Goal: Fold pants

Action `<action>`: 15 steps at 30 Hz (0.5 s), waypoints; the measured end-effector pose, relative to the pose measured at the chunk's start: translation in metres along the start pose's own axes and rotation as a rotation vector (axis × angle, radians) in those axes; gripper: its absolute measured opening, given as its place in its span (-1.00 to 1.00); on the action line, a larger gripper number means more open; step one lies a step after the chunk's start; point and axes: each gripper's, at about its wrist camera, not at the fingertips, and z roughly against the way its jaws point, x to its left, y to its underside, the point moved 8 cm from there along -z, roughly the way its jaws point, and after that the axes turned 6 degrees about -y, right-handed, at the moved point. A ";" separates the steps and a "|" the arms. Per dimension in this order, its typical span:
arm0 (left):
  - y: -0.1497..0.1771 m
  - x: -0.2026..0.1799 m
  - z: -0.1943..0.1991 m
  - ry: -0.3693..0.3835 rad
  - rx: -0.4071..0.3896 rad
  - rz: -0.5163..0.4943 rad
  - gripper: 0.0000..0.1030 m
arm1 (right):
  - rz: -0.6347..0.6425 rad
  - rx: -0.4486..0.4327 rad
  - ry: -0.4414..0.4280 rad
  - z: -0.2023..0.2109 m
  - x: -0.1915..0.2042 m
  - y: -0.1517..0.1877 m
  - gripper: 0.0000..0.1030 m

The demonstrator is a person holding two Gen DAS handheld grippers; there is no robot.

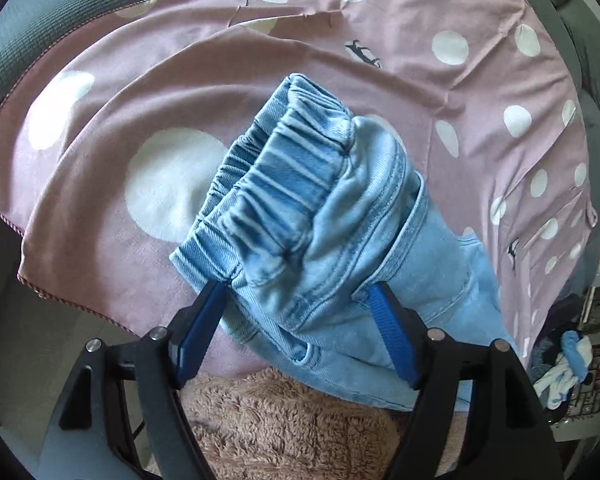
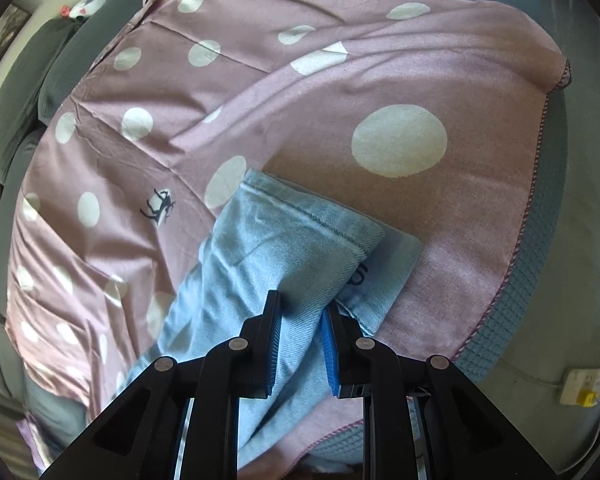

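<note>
Light blue denim pants (image 1: pixel 320 216) lie on a pink dotted sheet (image 1: pixel 148 92), and their gathered elastic waistband (image 1: pixel 284 168) points away from me in the left wrist view. My left gripper (image 1: pixel 296 292) stands open just above the waist end. Its blue pads (image 1: pixel 392 332) straddle the cloth without pressing it. In the right wrist view a folded pant leg (image 2: pixel 284 240) runs from the hem (image 2: pixel 320 220) down toward me. My right gripper (image 2: pixel 302 340) hovers over it with a narrow gap between its jaws. The denim shows in that gap, and the pads do not pinch it.
The pink sheet (image 2: pixel 400 80) covers a grey-green quilted cushion (image 2: pixel 512 304). A fluffy pink blanket (image 1: pixel 284 424) lies near the left gripper's base. Clothes and a wire basket (image 1: pixel 580 380) stand at the right edge. A wall socket (image 2: pixel 584 384) sits on the floor side.
</note>
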 end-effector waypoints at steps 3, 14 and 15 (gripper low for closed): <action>-0.004 0.001 0.004 0.011 -0.006 0.016 0.38 | 0.005 0.004 0.018 -0.003 -0.002 0.000 -0.59; -0.022 -0.005 0.014 -0.031 -0.068 -0.047 0.08 | 0.050 -0.034 0.072 0.001 0.001 -0.014 -0.76; -0.023 -0.007 0.010 -0.007 -0.047 -0.033 0.08 | 0.049 -0.035 0.073 0.001 0.001 -0.015 -0.76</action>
